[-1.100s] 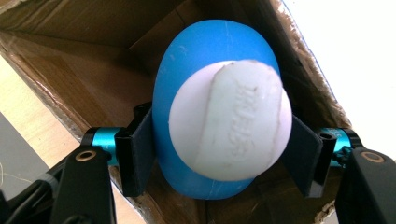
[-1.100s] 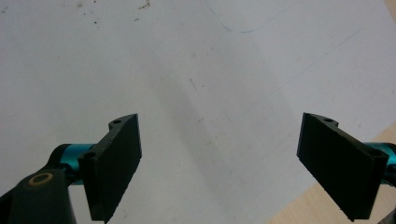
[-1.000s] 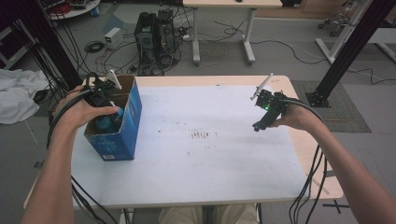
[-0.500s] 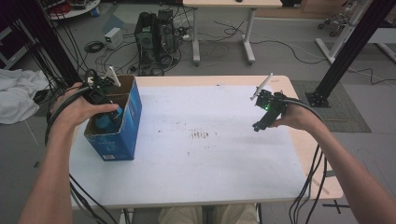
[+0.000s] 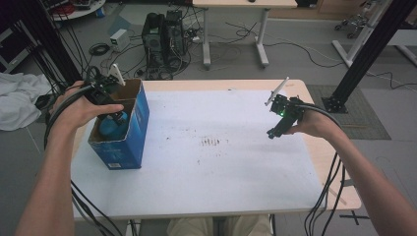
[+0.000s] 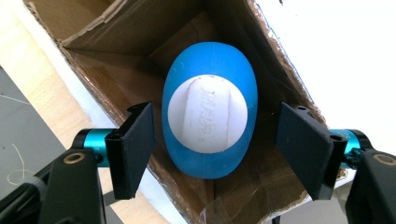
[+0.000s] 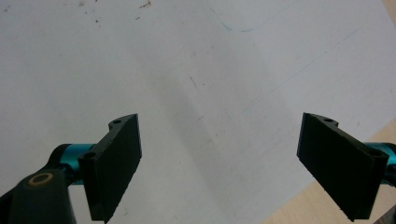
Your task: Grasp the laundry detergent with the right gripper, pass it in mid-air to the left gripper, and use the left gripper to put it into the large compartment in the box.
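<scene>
Blue egg (image 6: 209,109) lies in the box (image 5: 137,129), straight between the left gripper (image 6: 217,154) jaws, long axis along the view; they have just opened and clear it. Right gripper (image 7: 219,163) hangs wide and empty, well apart.

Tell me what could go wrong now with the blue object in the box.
The left gripper has just been opening; its jaws flank the blue object inside the cardboard box without pressing it. Lifting out carelessly could catch the box wall and tip it. The box stands near the table edge and could slide off.
</scene>
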`<state>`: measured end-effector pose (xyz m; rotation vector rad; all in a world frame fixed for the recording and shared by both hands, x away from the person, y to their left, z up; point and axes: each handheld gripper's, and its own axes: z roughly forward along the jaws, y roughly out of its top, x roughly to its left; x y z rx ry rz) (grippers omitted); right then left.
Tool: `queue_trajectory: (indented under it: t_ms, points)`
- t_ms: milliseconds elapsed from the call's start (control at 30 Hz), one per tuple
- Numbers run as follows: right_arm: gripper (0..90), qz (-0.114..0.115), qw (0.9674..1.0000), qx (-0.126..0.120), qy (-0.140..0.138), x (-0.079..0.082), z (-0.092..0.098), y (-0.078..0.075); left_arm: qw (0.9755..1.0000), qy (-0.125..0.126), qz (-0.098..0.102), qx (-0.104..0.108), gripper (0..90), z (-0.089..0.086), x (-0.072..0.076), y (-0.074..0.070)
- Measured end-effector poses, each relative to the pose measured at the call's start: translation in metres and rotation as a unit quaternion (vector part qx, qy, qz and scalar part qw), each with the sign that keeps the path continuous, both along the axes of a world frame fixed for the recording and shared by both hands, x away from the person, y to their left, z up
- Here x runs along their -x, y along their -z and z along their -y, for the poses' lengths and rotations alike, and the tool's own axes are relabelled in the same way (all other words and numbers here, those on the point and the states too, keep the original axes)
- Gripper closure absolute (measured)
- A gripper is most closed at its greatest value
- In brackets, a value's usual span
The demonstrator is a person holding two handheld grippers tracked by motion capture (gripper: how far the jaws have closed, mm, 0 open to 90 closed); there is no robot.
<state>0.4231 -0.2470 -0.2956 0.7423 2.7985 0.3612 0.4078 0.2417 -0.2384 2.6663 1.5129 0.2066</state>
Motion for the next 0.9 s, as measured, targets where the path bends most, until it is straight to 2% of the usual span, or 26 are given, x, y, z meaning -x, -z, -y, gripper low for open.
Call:
queue_trajectory:
  t_ms: [33, 133, 167, 200, 233, 267, 300, 333, 367, 400, 433, 467, 533, 567, 600, 700, 733, 767, 833, 900]
  points:
    - [13.1, -0.002, 1.0000, 0.000, 0.000, -0.001, -0.001, 0.001, 1.0000, -0.005, 0.004, 0.003, 29.1, 0.001, 0.000, -0.002]
    - [13.1, 0.000, 1.0000, 0.000, 0.000, 0.000, 0.001, -0.001, 0.9998, 0.003, 0.017, -0.006, 29.1, 0.004, 0.000, -0.014]
    - [13.1, -0.001, 1.0000, 0.000, 0.001, 0.001, 0.001, -0.001, 1.0000, -0.003, 0.004, 0.002, 29.1, 0.000, 0.000, -0.002]
    - [13.1, -0.001, 1.0000, 0.000, 0.000, 0.000, 0.000, 0.000, 1.0000, -0.001, 0.001, 0.002, 29.1, 0.000, 0.000, -0.001]
    - [13.1, -0.001, 1.0000, 0.000, -0.002, 0.000, -0.001, 0.001, 1.0000, -0.002, 0.006, -0.001, 29.1, 0.001, 0.000, -0.005]
    - [13.1, -0.001, 1.0000, 0.001, 0.000, 0.000, 0.000, 0.000, 0.9997, 0.006, 0.024, -0.006, 29.1, 0.008, 0.001, -0.021]
    - [13.1, 0.000, 1.0000, 0.000, 0.003, 0.001, 0.000, -0.001, 0.9999, 0.003, 0.015, -0.004, 29.1, 0.004, 0.000, -0.013]
    - [13.1, 0.000, 1.0000, 0.000, 0.000, 0.000, 0.001, -0.001, 0.9992, 0.012, 0.037, -0.007, 29.1, 0.015, 0.002, -0.030]
    - [13.1, 0.002, 1.0000, 0.000, 0.001, 0.001, 0.000, -0.002, 0.9991, 0.016, 0.039, -0.007, 29.1, 0.017, 0.002, -0.033]
    - [13.1, 0.003, 1.0000, -0.001, -0.001, 0.001, 0.000, -0.002, 0.9999, 0.001, 0.013, -0.003, 29.1, 0.003, 0.001, -0.012]
    - [13.1, 0.000, 1.0000, 0.000, -0.001, 0.000, 0.001, -0.001, 0.9987, 0.020, 0.046, -0.006, 29.2, 0.021, 0.003, -0.037]
    - [13.1, 0.003, 1.0000, -0.001, 0.001, 0.001, 0.000, -0.002, 0.9991, 0.013, 0.039, -0.007, 29.2, 0.016, 0.002, -0.031]
    - [13.1, 0.003, 1.0000, -0.001, -0.001, 0.001, 0.000, -0.002, 0.9986, 0.025, 0.045, -0.007, 29.1, 0.023, 0.003, -0.039]
    - [13.1, 0.002, 1.0000, 0.000, 0.002, 0.002, 0.000, -0.003, 0.9993, 0.013, 0.035, -0.008, 29.1, 0.014, 0.002, -0.029]
    - [13.1, 0.002, 1.0000, 0.001, 0.002, 0.001, 0.000, -0.002, 0.9978, 0.040, 0.052, -0.004, 29.1, 0.034, 0.002, -0.048]
    - [13.1, 0.003, 1.0000, 0.000, 0.002, 0.002, 0.001, -0.003, 0.9984, 0.026, 0.050, -0.004, 29.1, 0.026, 0.003, -0.041]
    - [13.1, 0.002, 1.0000, 0.000, 0.003, 0.002, 0.000, -0.003, 0.9971, 0.051, 0.055, -0.005, 29.1, 0.043, 0.000, -0.052]
    - [13.1, 0.005, 1.0000, -0.002, 0.001, 0.002, 0.001, -0.004, 0.9978, 0.041, 0.053, -0.005, 29.1, 0.036, 0.002, -0.049]
    - [13.1, 0.004, 1.0000, -0.002, 0.002, 0.002, 0.001, -0.004, 0.9962, 0.064, 0.058, -0.006, 29.1, 0.052, -0.002, -0.055]
    - [13.1, 0.005, 1.0000, -0.002, 0.001, 0.002, 0.002, -0.004, 0.9962, 0.064, 0.059, -0.007, 29.1, 0.053, -0.002, -0.055]
